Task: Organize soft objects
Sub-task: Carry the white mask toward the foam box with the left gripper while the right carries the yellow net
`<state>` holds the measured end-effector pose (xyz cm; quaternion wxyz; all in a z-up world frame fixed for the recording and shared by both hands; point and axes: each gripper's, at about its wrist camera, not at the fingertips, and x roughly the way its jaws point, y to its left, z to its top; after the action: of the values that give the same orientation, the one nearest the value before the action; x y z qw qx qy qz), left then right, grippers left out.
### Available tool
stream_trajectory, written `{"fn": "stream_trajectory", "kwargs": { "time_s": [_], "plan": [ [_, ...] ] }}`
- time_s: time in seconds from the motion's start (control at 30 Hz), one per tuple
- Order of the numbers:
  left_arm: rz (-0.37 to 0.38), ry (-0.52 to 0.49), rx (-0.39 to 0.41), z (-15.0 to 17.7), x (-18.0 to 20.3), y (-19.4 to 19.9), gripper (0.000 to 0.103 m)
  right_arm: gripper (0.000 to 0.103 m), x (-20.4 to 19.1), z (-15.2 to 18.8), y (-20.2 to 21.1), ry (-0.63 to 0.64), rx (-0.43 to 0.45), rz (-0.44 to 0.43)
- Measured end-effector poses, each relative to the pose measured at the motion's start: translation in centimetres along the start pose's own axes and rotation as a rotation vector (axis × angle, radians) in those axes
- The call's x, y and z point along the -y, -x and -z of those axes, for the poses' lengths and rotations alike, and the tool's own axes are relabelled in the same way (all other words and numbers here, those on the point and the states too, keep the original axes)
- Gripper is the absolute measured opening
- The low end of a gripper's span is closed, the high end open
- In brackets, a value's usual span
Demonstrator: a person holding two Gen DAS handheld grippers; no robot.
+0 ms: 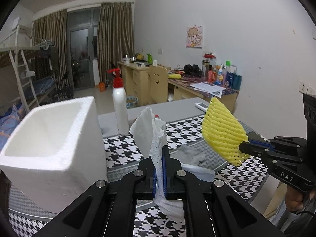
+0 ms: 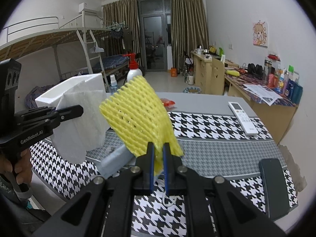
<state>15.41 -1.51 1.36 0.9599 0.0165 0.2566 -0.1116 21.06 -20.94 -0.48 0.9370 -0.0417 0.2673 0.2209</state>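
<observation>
Left gripper [image 1: 160, 154]: clamped shut on a white foam sheet [image 1: 147, 130], which is held upright above the table [image 1: 177, 108], clear of its surface.
Right gripper [image 2: 158, 152]: closed on the lower edge of a yellow foam net [image 2: 136, 116], which fans up toward 11 o'clock and is carried in the air.
Foam box [image 1: 53, 150]: an open white container, seen at 9 o'clock of the left gripper in the left wrist view; its visible interior appears empty, though the bottom is not fully shown.
Grey sock [image 1: 187, 154]: left lying on the houndstooth cloth [image 1: 189, 130], just beyond the left gripper at about 1 o'clock; untouched.
Pale blue item [image 2: 114, 160]: a flat light piece lying on the cloth under the yellow net, at 9 o'clock of the right gripper; what it is cannot be told.
Other things: a white bottle [image 1: 120, 106] with a red cap is stood at 12 o'clock behind the white sheet; a remote control [image 2: 243, 118] is left at 2 o'clock in the right wrist view.
Done: two soft pieces are judged to be picked up, one in each gripper.
Left: nothing is seen placed in the box yet; both held pieces are still to be deposited, presumably there, and the sock and the pale item are still to be collected.
Progress: judged early, with most of the sorting ahead.
</observation>
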Motion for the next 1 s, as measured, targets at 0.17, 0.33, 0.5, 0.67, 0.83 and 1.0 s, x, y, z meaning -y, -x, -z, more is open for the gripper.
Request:
{"fn": "stream_trajectory", "kwargs": {
  "time_s": [0.17, 0.33, 0.5, 0.67, 0.83, 1.0],
  "plan": [
    [-0.013, 0.0, 0.038, -0.6, -0.5, 1.1, 0.005, 0.011, -0.8, -0.7, 0.2, 0.007, 0.018, -0.01],
    [-0.037, 0.004, 0.054, -1.2, -1.0, 1.7, 0.005, 0.011, -1.2, -1.4, 0.2, 0.001, 0.03, -0.009],
    [-0.058, -0.002, 0.08, -1.9, -1.3, 2.5, 0.005, 0.011, -1.5, -2.5, 0.9, 0.007, 0.065, 0.001],
    [-0.061, -0.007, 0.1, -2.5, -1.5, 3.0, 0.005, 0.011, -1.8, -3.3, 1.4, 0.015, 0.087, 0.003],
    [-0.054, 0.01, 0.107, -2.9, -2.1, 3.3, 0.005, 0.011, -2.0, -4.1, 1.3, 0.002, 0.106, -0.017],
    [-0.071, 0.015, 0.116, -3.3, -2.7, 3.6, 0.005, 0.011, -2.6, -4.9, 0.8, 0.005, 0.109, -0.029]
  ]
}}
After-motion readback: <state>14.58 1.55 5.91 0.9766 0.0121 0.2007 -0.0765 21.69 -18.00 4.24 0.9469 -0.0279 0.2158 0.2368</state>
